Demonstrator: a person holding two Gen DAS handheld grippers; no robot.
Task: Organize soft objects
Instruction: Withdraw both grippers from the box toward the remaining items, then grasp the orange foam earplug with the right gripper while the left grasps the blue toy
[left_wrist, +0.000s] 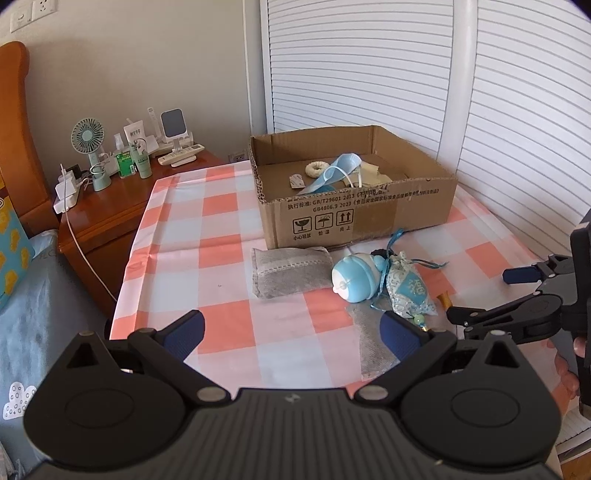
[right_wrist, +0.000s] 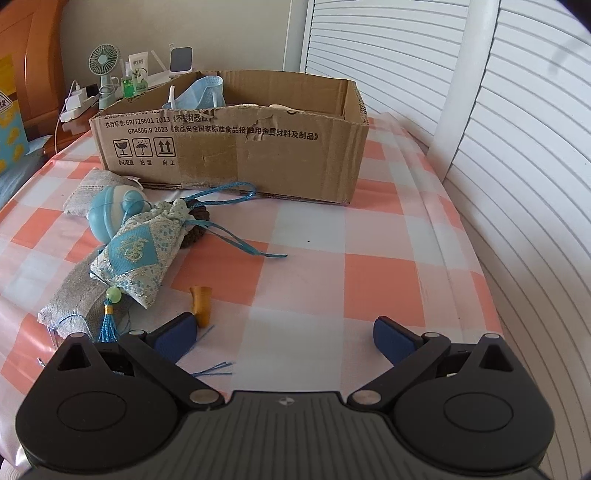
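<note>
A cardboard box (left_wrist: 362, 218) (right_wrist: 236, 155) stands at the far side of the checked table, holding a blue face mask (left_wrist: 334, 173) (right_wrist: 201, 94) and a pale ring (left_wrist: 316, 169). In front of it lie a grey pouch (left_wrist: 290, 271), a blue and white round toy (left_wrist: 354, 277) (right_wrist: 110, 212), a blue embroidered sachet (left_wrist: 406, 290) (right_wrist: 138, 254) with a tassel, a second grey pouch (left_wrist: 373, 343) (right_wrist: 74, 299) and a small orange piece (right_wrist: 201, 304). My left gripper (left_wrist: 291, 334) is open above the near table edge. My right gripper (right_wrist: 284, 338) is open, empty, right of the sachet.
A wooden nightstand (left_wrist: 110, 214) at the left carries a small fan (left_wrist: 88, 138), bottles, a charger and a remote. White louvred doors (left_wrist: 369, 66) stand behind the table. A bed with blue bedding (left_wrist: 44, 295) lies at the left. A brown crocheted item (right_wrist: 197, 227) lies under the sachet.
</note>
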